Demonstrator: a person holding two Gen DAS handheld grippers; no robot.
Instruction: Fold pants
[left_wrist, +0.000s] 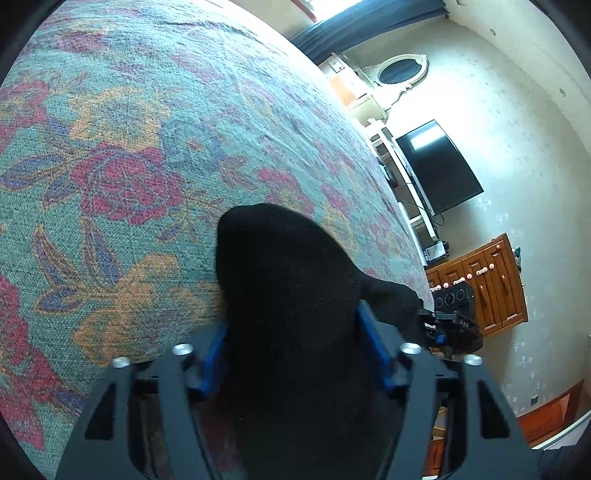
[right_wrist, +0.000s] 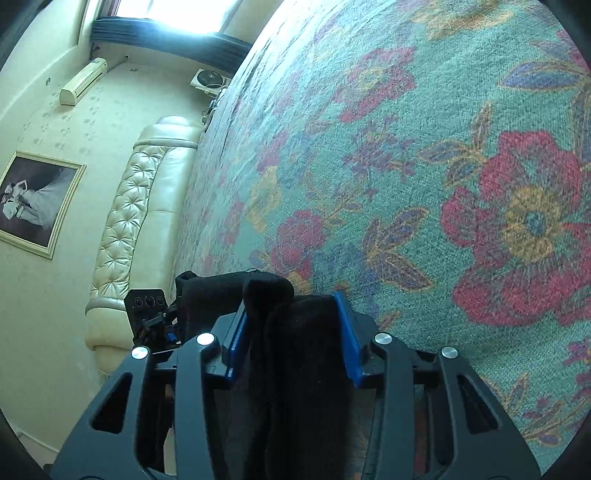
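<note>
Floral bedspread (left_wrist: 147, 129) — black pants (left_wrist: 288, 280) gripped, both sides.

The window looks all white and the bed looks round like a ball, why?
In the right wrist view the window is blown out by daylight, so nothing outside shows. In both views the fisheye lens bends the flowered bedspread into a dome. In the left wrist view the black pants sit so close to the camera that they show as a dark, detail-less mass.
</note>
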